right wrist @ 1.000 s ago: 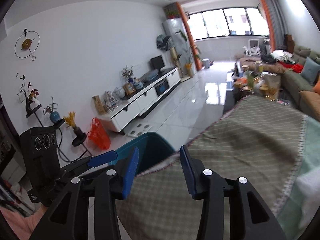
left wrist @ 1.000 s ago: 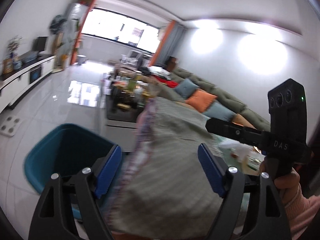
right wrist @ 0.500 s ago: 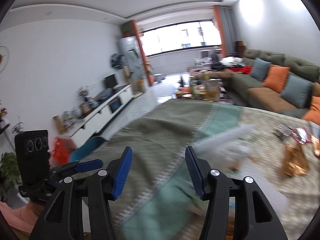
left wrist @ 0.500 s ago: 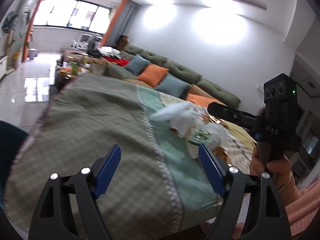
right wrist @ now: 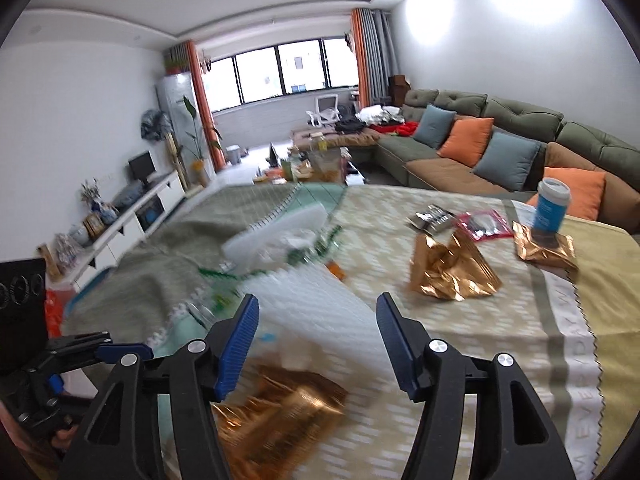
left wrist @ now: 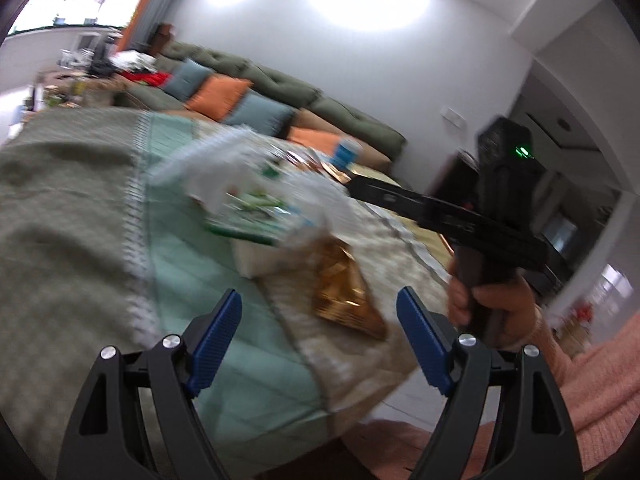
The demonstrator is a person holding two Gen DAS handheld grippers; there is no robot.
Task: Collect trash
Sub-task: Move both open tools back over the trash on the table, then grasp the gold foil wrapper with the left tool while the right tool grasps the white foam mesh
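Trash lies on a cloth-covered table [right wrist: 520, 320]. A gold foil wrapper [left wrist: 344, 300] lies just ahead of my open, empty left gripper [left wrist: 320, 328]; it also shows in the right wrist view [right wrist: 280, 408], below my open, empty right gripper [right wrist: 316, 332]. A white foam sheet [right wrist: 316, 312] and a blurred pile of white and green wrappers [right wrist: 280, 252] lie ahead. Further right are another crumpled gold wrapper [right wrist: 452, 268], a third gold wrapper [right wrist: 544, 250] under a blue cup [right wrist: 550, 208], and red and silver packets [right wrist: 480, 224]. The right gripper body [left wrist: 492, 216] shows in the left wrist view.
A green sofa [right wrist: 500, 136] with orange and blue cushions runs along the right wall. A white TV cabinet [right wrist: 132, 216] stands at the left wall. A cluttered coffee table [right wrist: 316, 164] stands beyond the table. A teal bin edge [right wrist: 86, 288] peeks at the table's left.
Both grippers have swung right from the teal bin and the table's left end toward the trash. The gold wrapper and foam sheet are now close in front. Both stay open.
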